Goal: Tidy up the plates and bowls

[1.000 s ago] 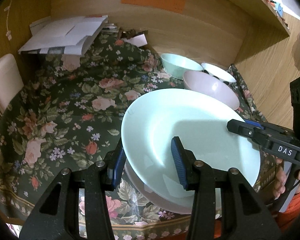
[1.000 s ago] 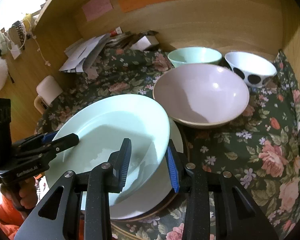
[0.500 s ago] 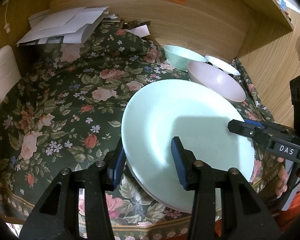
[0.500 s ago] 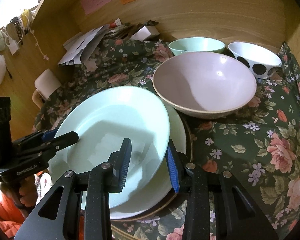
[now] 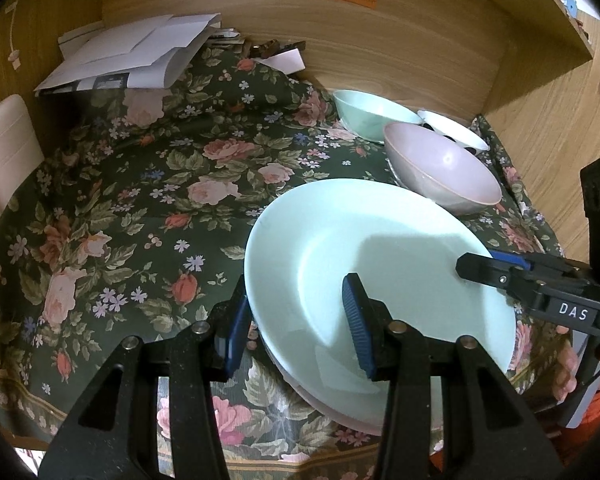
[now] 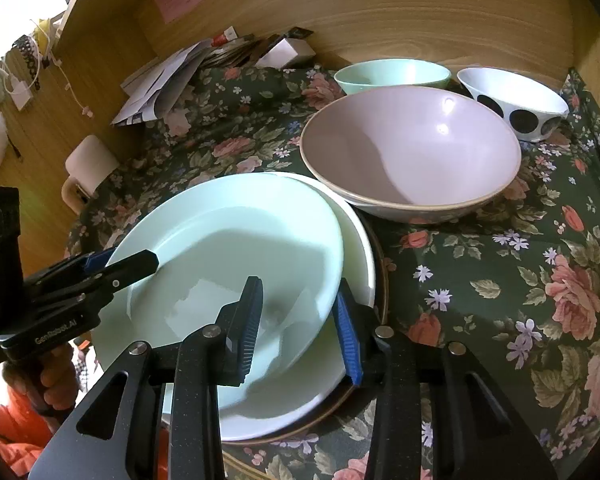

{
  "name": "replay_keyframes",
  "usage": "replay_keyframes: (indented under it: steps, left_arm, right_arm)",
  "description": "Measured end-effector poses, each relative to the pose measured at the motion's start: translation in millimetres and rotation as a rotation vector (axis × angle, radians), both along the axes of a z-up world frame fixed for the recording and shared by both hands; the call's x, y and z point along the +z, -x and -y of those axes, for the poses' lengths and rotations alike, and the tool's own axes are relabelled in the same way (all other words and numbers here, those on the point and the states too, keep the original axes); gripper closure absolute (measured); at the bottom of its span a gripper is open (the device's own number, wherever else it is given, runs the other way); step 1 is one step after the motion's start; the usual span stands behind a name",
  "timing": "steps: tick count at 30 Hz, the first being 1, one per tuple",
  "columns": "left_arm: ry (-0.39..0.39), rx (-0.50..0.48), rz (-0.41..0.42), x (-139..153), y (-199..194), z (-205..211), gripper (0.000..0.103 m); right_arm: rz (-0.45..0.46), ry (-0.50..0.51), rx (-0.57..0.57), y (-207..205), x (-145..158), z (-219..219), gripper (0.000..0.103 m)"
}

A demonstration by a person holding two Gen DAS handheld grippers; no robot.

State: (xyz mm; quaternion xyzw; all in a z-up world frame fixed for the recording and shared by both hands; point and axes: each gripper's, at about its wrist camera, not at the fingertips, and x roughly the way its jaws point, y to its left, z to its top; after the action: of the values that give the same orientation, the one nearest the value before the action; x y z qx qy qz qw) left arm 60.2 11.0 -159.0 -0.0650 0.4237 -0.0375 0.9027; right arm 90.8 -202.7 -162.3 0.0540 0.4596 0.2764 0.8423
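On the floral tablecloth [image 5: 132, 208], we see the mint plate [image 5: 380, 280] lying atop a white plate [image 6: 360, 256]. Our left gripper [image 5: 296, 320] straddles its near-left rim, jaws part open; whether the pads press we cannot tell. Our right gripper [image 6: 298, 316], jaws narrowly apart and just opening, straddles the opposite rim. Behind stand the pink bowl [image 6: 412, 152], mint bowl [image 6: 392, 74] and spotted bowl [image 6: 512, 100].

Your left wrist view looks steeply down from the table's [image 5: 112, 216] near edge, close over the mint plate [image 5: 380, 280]. Your right wrist view faces likewise from the plate's [image 6: 236, 264] other side. Both share plate, pink bowl [image 6: 412, 152], probably the far wall.
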Motion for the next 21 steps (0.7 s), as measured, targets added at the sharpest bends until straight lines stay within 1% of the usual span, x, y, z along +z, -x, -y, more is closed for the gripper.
replay_keyframes:
  steps: [4, 7, 11, 14, 15, 16, 17, 18, 19, 21]
  left_arm:
    - [-0.002, 0.002, -0.006, -2, -2, -1, 0.058]
    - [0.025, 0.002, -0.045, -10, -6, -5, 0.058]
    - [-0.006, -0.01, -0.026, -7, -4, -1, 0.058]
    - [-0.026, -0.014, -0.009, -1, -4, 0, 0.058]
    - [-0.031, -0.011, -0.005, 2, -5, -1, 0.056]
    - [-0.033, -0.009, -0.002, 5, -5, -2, 0.055]
    - [-0.037, -0.007, 0.003, 7, -6, -3, 0.053]
    - [-0.041, -0.006, 0.013, 12, -6, -3, 0.05]
    - [-0.043, -0.007, 0.021, 15, -7, -3, 0.049]
    - [-0.051, -0.012, 0.048, 25, -9, -1, 0.044]
  right_arm:
    - [0.0, 0.005, 0.003, 1, 1, 3, 0.07]
    - [0.008, 0.002, -0.001, 3, 4, 8, 0.07]
    - [-0.001, -0.007, 0.004, 4, 5, 11, 0.07]
    - [0.011, 0.005, -0.006, 7, 8, 12, 0.069]
    - [0.03, 0.025, -0.021, 9, 11, 14, 0.065]
    - [0.047, 0.044, -0.037, 10, 13, 15, 0.058]
    - [0.067, 0.061, -0.052, 12, 16, 17, 0.055]
    - [0.096, 0.081, -0.071, 14, 19, 21, 0.053]
    - [0.112, 0.092, -0.083, 14, 22, 24, 0.053]
    - [0.13, 0.099, -0.098, 13, 27, 29, 0.053]
